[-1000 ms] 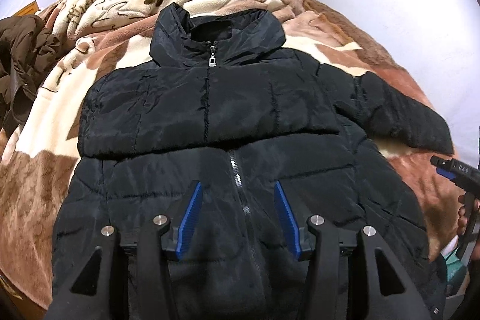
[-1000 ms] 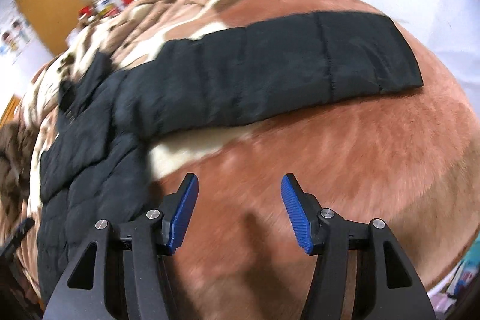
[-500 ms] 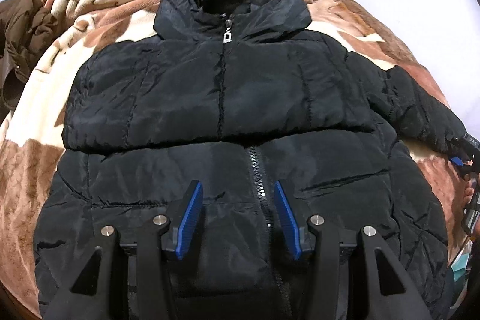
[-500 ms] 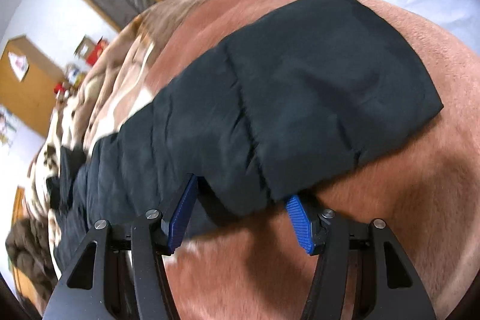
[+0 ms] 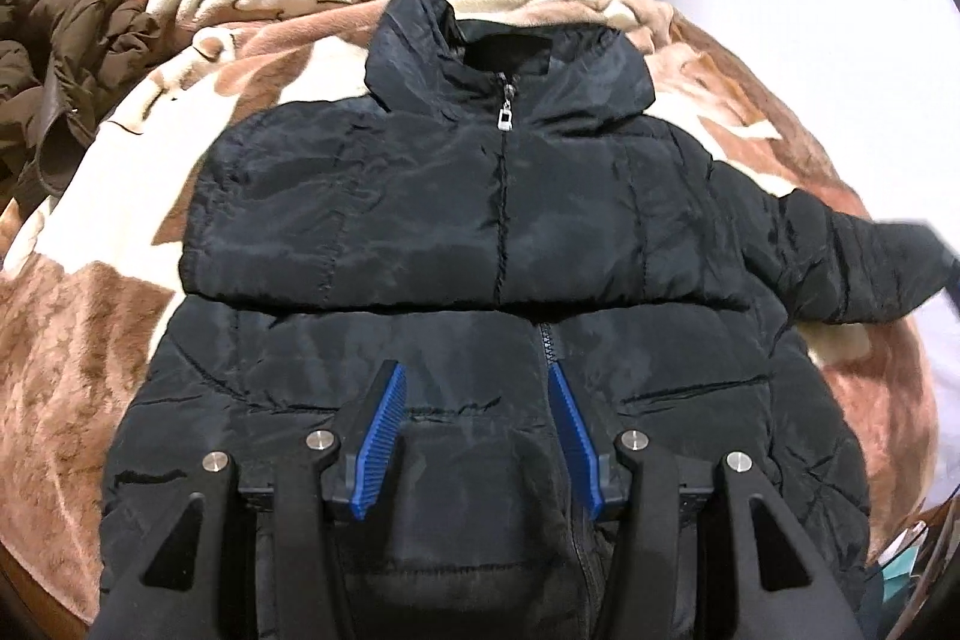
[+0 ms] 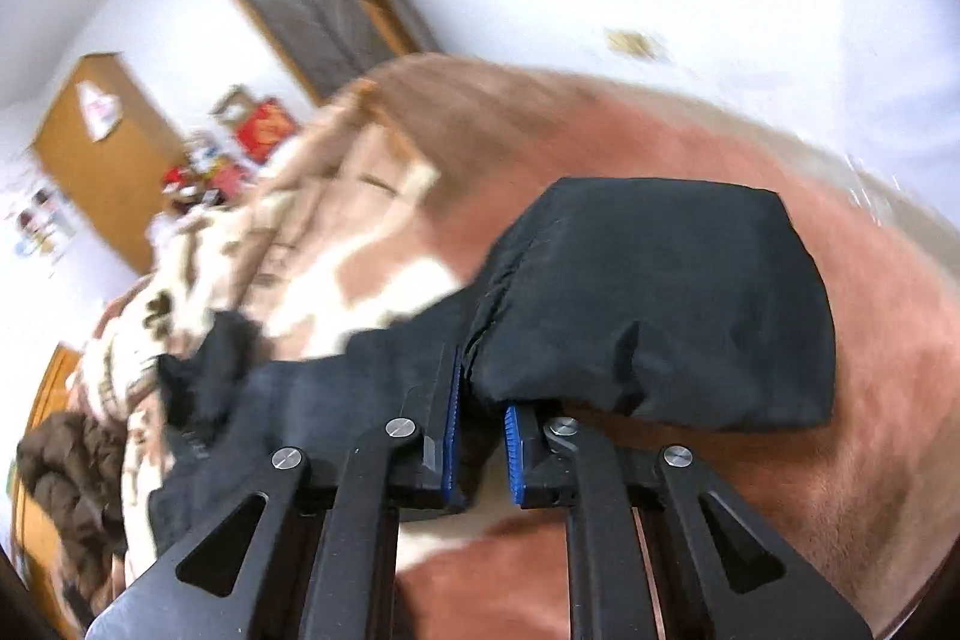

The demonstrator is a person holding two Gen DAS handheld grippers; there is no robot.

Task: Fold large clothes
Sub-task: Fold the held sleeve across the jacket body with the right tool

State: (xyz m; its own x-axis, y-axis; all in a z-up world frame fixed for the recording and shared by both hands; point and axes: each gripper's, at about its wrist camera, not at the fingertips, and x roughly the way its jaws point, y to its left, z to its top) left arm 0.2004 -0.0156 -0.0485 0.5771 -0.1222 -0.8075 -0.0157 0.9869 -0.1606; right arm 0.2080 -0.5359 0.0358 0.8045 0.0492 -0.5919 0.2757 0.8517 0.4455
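— Right wrist view: what has the right gripper (image 6: 480, 403) got?
— It is clenched on the sleeve (image 6: 654, 304) of the black jacket (image 5: 480, 244) at the bed's (image 5: 72, 352) right edge.
— The left gripper (image 5: 477, 436)?
— Released, above the hem.

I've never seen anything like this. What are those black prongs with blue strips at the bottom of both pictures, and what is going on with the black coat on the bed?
The prongs are hand-held grippers, one in each of a person's hands; no robot arm is involved. Each carries a wide-angle camera looking forward along its two fingers, which is why the room looks bent.

The left gripper shows in its own camera's picture. It hangs open above a black puffer jacket that lies zipped up, front upward, on a brown and cream blanket. A brown coat is bunched at the blanket's far left.

The right gripper, seen from its own camera, is shut on the jacket's sleeve near the cuff; the blur suggests motion. Probably the sleeve will be folded across the jacket's body.
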